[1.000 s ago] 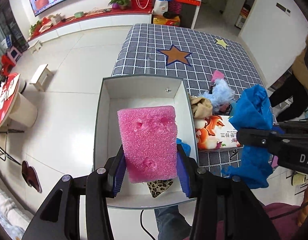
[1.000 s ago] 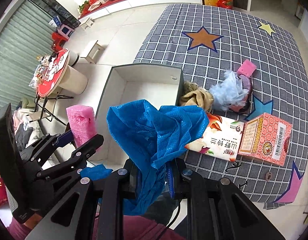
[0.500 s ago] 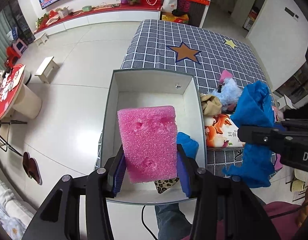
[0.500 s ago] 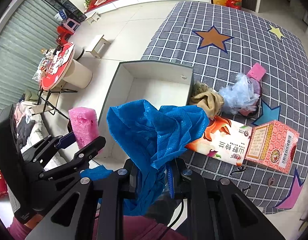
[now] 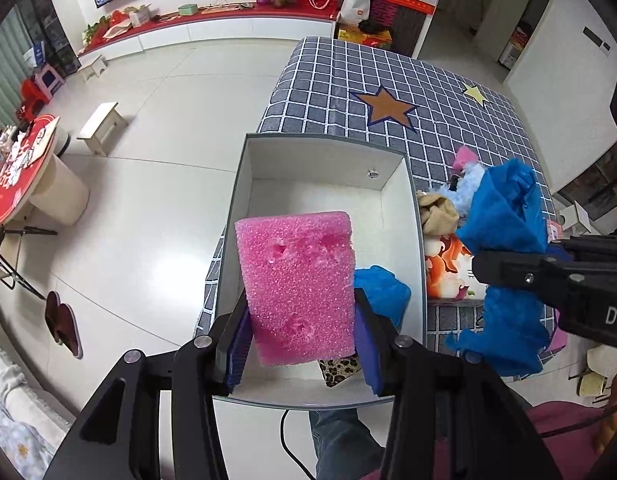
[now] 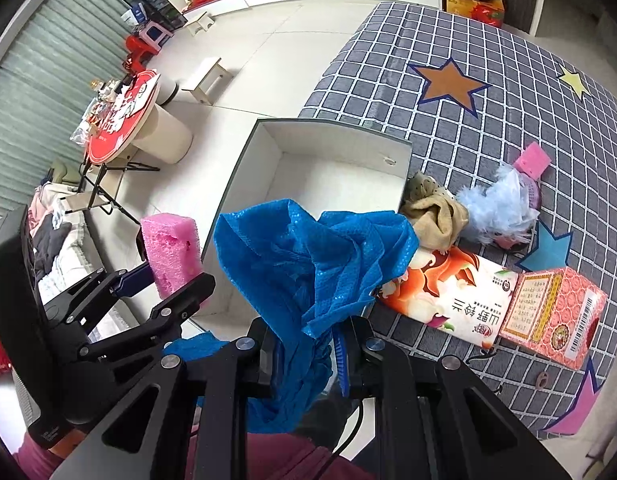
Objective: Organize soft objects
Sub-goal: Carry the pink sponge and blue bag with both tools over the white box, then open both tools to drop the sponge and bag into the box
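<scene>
My left gripper is shut on a pink foam sponge and holds it upright over the near end of a white open box. Inside the box lie a blue cloth and a leopard-print piece. My right gripper is shut on a crumpled blue mesh cloth, held above the box's right wall. In the right wrist view the left gripper with the sponge appears to the left of the box.
On the grey checked tablecloth right of the box lie a tan cloth, a pale blue fluffy item, a small pink sponge, a tissue pack and a pink carton. White floor and a stool lie left.
Both views have shifted a little toward the right, so the box sits further right in each. The sponge and the blue mesh cloth stay gripped as before.
</scene>
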Available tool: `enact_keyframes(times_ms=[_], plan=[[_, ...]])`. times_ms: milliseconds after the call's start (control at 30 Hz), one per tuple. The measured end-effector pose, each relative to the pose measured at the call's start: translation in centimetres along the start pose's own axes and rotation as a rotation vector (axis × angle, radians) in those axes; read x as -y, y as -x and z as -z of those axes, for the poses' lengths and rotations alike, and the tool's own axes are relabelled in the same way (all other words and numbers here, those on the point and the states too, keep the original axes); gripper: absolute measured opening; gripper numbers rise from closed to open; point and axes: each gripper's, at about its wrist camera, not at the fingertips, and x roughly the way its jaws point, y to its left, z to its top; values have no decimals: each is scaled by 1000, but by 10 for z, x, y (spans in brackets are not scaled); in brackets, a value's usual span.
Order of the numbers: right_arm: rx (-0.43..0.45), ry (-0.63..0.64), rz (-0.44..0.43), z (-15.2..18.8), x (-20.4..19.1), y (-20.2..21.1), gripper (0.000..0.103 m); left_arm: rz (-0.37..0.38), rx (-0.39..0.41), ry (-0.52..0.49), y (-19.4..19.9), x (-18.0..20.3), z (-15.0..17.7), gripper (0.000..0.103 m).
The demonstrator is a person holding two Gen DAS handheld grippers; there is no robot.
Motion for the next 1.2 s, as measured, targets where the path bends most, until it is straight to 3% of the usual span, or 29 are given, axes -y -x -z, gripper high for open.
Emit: enact_keyframes(times_ms=[333, 867, 933, 967, 1033, 1067, 1100, 1167, 1200], plan=[[-14, 41, 19, -11, -10, -7, 21, 9, -16, 14, -8, -7, -7, 50], [-82, 77, 60, -40, -24, -47, 21, 6, -115, -64, -45, -2, -12, 50], [-92, 88, 58, -41, -28, -50, 22, 0, -111, -73, -45, -1, -12, 52], [-96, 94, 60, -41, -29, -51, 23, -1, -111, -73, -45, -1, -12, 58], [-103, 101, 64, -41, -31, -52, 46, 3, -108, -67, -45, -2, -11, 79], [-99, 99, 62, -40, -31, -51, 78, 16, -98, -56, -43, -4, -11, 84], [-80, 95, 79, -39, -29, -48, 92, 51, -86, -37, -40, -7, -12, 85], [-59, 88, 87, -39, -26, -42, 93, 118, -64, -2, -35, -12, -16, 86], [-56, 77, 81, -39, -23, -39, 93, 133, -56, 11, -33, -14, -18, 92]])
